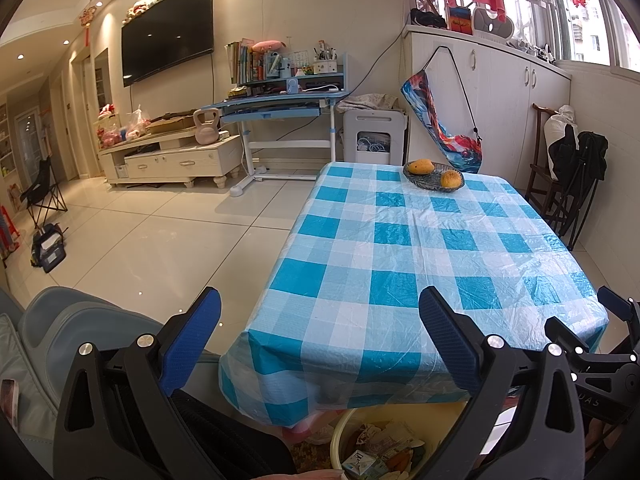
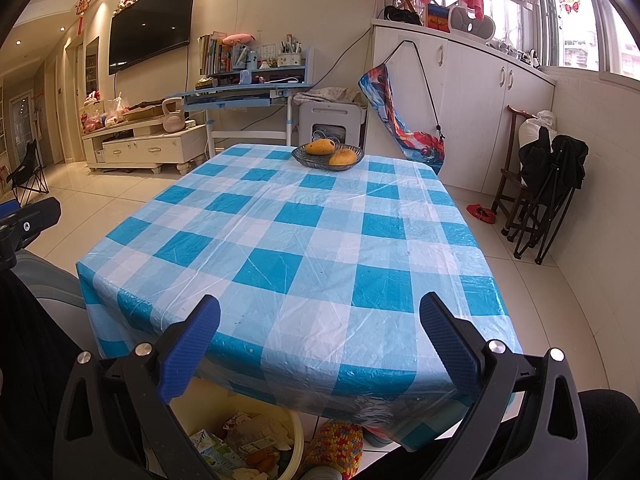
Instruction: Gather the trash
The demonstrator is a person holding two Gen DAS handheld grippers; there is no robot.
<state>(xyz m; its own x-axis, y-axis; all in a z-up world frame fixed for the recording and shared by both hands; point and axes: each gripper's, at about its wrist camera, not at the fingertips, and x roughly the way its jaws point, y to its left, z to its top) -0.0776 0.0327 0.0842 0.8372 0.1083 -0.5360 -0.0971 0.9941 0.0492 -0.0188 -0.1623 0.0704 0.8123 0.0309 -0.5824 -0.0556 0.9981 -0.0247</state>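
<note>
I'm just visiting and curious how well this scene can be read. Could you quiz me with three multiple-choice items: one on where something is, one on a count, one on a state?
1. Where is the trash bin?
A. On the table
B. On the floor at the table's near edge
C. Beside the TV

2. How many fruits lie in the basket?
A. Two
B. Four
C. None

3. How do the right gripper jaws stand?
A. Shut on a carton
B. Shut, empty
C. Open, empty

Answers: 1 B, the bin peeks out below the tablecloth; 2 A, two orange fruits show; 3 C, only cloth shows between the pads.
</note>
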